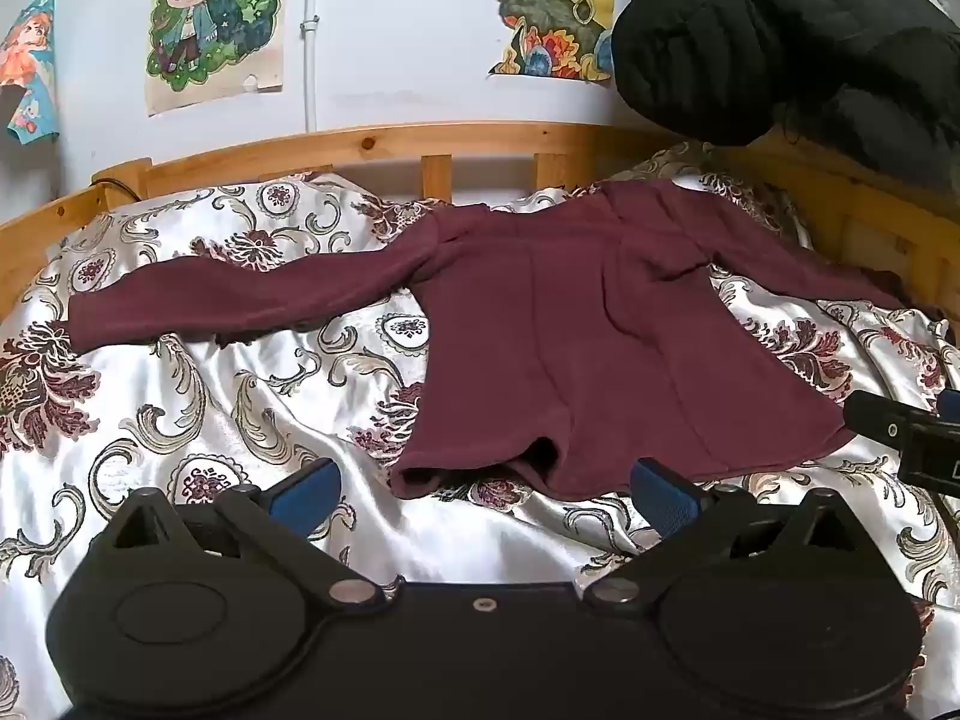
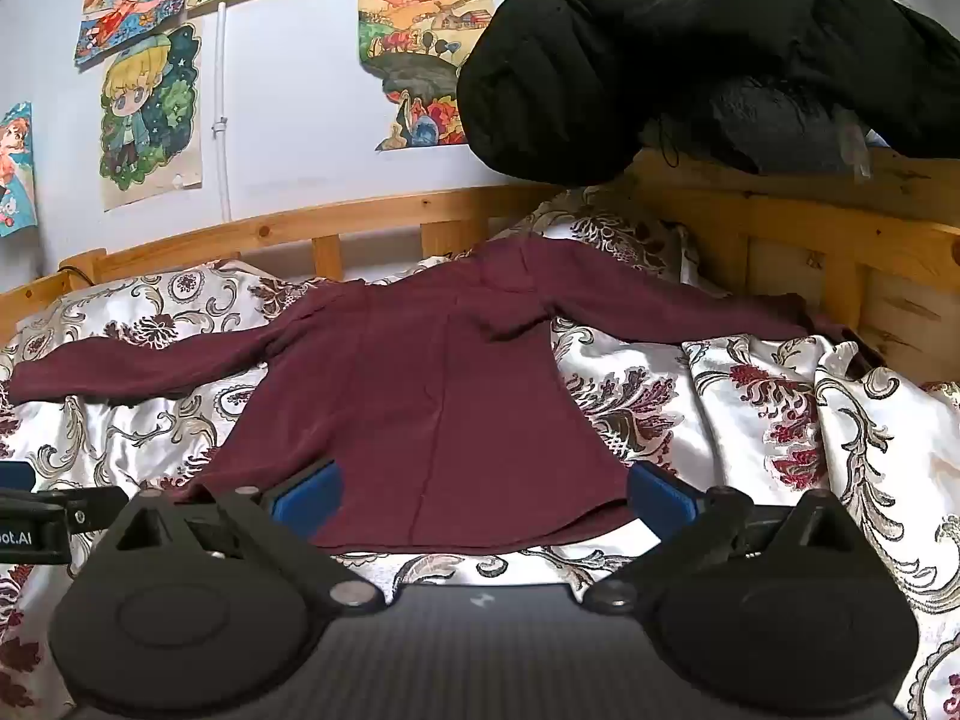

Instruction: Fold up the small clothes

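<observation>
Blue pads, left gripper [image 1: 483, 489]: jaws stand wide apart with nothing between them; they hang just short of the hem's left corner, not touching cloth as far as the view shows.
Blue pads, right gripper [image 2: 485, 492]: jaws likewise spread wide and hold nothing; the hem's middle stretch lies in the gap beyond the tips, and whether the pads brush it cannot be told.
Hem [image 2: 456, 531]: nearest edge of the garment, lying loose with a small gape at the left corner, not lifted or turned over.
Maroon long-sleeved top [image 1: 570, 324]: spread flat in the middle of the bed, collar toward the far rail, hem toward the grippers, a seam running down the body.
Left sleeve [image 1: 240, 300]: stretched straight out to the side, not folded in.
Right sleeve [image 2: 678, 306]: also stretched out, reaching toward the headboard side.
Satin floral bedspread [image 1: 198, 396]: rumpled under the top, so the cloth does not lie on a smooth base.
Wooden bed rail [image 1: 372, 147]: runs behind the collar.
Black padded coat [image 2: 690, 42]: heaped on the headboard, well apart from the top.
Progress: laid out only; no fold shows anywhere.
Left to do, by my judgement: both sleeves in, sides over, then body doubled hem to collar.
</observation>
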Available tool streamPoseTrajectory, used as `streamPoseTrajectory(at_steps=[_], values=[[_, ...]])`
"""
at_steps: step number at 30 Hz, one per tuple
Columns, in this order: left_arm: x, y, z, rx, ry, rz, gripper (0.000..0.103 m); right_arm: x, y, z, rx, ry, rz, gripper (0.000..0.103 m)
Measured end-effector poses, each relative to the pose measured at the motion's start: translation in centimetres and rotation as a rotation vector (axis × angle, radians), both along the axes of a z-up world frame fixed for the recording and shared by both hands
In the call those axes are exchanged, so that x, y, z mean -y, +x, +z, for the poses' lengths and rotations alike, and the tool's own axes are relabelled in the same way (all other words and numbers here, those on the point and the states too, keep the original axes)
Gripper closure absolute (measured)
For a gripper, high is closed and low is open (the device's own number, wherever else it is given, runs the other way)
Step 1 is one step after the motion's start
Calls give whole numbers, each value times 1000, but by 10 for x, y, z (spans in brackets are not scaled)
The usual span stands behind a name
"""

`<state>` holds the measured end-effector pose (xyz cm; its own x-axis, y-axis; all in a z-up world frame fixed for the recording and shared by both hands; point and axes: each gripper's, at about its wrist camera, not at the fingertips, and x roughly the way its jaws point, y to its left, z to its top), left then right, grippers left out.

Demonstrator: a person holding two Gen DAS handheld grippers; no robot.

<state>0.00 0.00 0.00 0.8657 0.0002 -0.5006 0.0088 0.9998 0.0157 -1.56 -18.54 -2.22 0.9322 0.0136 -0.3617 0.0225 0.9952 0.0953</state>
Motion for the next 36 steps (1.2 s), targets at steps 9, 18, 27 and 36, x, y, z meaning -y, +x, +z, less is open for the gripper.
streamPoseTrajectory(at_steps=[9, 18, 27, 36], values=[[-1, 0, -1, -1, 7, -1, 1, 1, -1, 0, 1, 0, 0, 0], [0, 0, -2, -6, 11, 0, 1, 1, 0, -1, -1, 3, 2, 0], [0, 1, -4, -16, 9, 2, 1, 1, 0, -1, -3, 5, 3, 0], [0, 1, -3, -21, 10, 3, 1, 2, 1, 0, -6, 8, 2, 0]])
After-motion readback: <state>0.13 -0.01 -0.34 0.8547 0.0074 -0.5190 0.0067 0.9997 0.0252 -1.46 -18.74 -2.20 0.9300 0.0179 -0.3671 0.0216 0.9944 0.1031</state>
